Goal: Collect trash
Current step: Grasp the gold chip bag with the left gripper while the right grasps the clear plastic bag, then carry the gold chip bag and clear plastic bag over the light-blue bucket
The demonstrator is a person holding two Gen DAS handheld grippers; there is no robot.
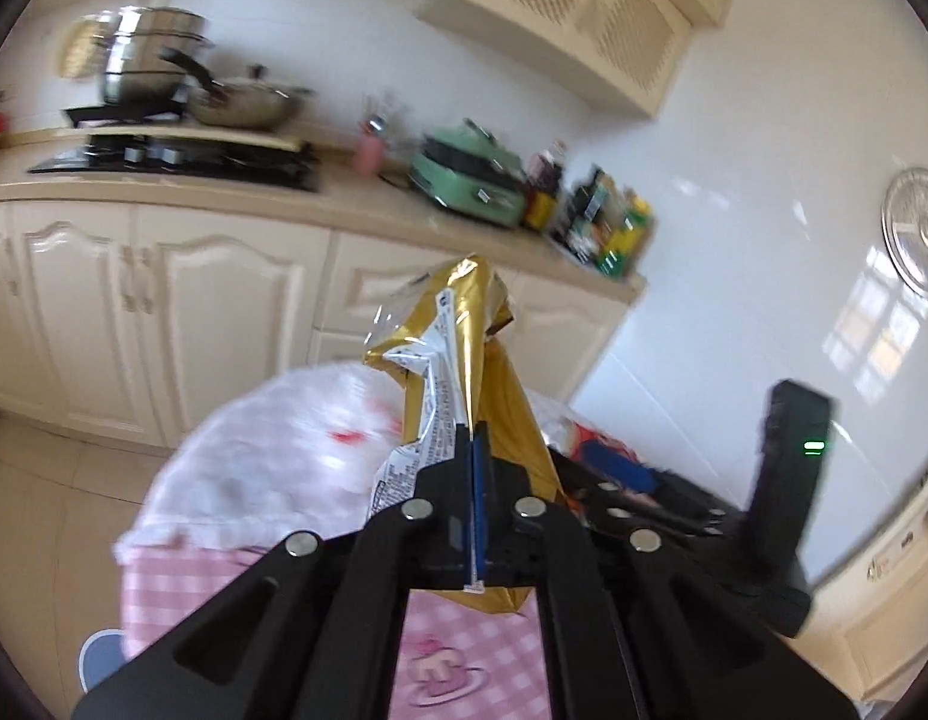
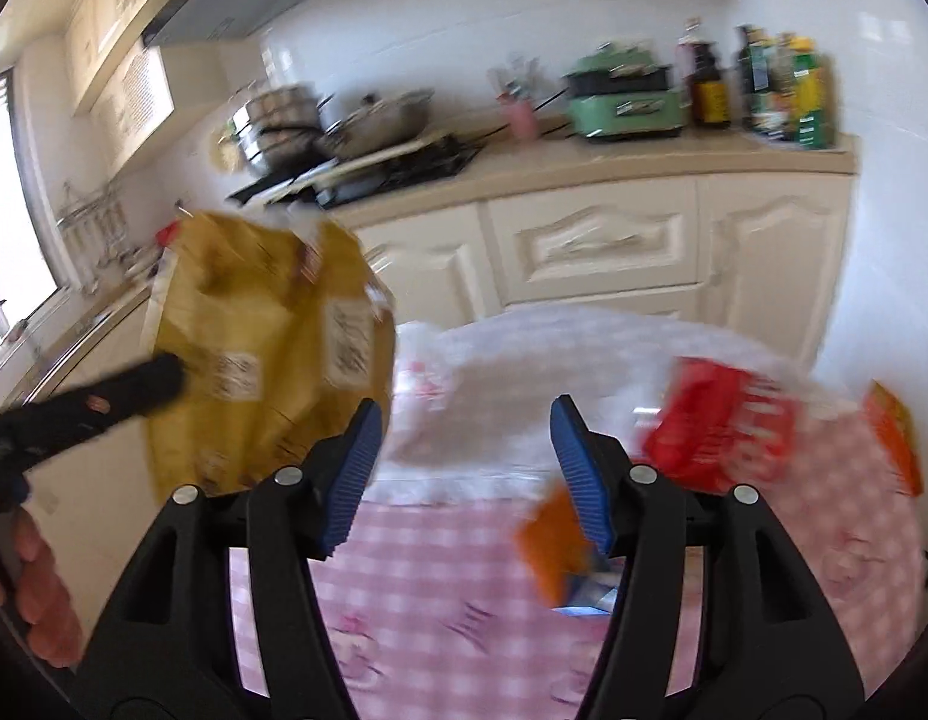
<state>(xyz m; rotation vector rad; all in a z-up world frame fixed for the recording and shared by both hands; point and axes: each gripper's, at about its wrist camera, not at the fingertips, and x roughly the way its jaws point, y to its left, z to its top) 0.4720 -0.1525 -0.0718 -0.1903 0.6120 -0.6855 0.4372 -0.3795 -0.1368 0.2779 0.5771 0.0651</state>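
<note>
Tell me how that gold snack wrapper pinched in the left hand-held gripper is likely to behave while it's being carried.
The gold snack wrapper looks like thin foil film, creased and bent above the left hand-held gripper, so it is probably floppy and will sway. It seems empty and flattened, likely very light. Its glossy surface could slip, though the shut jaws pinch it firmly.

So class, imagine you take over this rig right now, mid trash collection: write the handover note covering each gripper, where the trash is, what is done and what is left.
Left gripper: shut on the gold wrapper, lifted above the table.
Right gripper: open, nothing between the pads, hovering over the pink checked tablecloth.
White plastic bag lies on the table ahead of both grippers.
Still on the cloth: red packet, orange wrapper by the right finger, another orange piece at the far right.
Done: gold wrapper picked up.
Left: get it into the bag, probably with the right gripper holding the bag open, then collect the remaining pieces.
</note>
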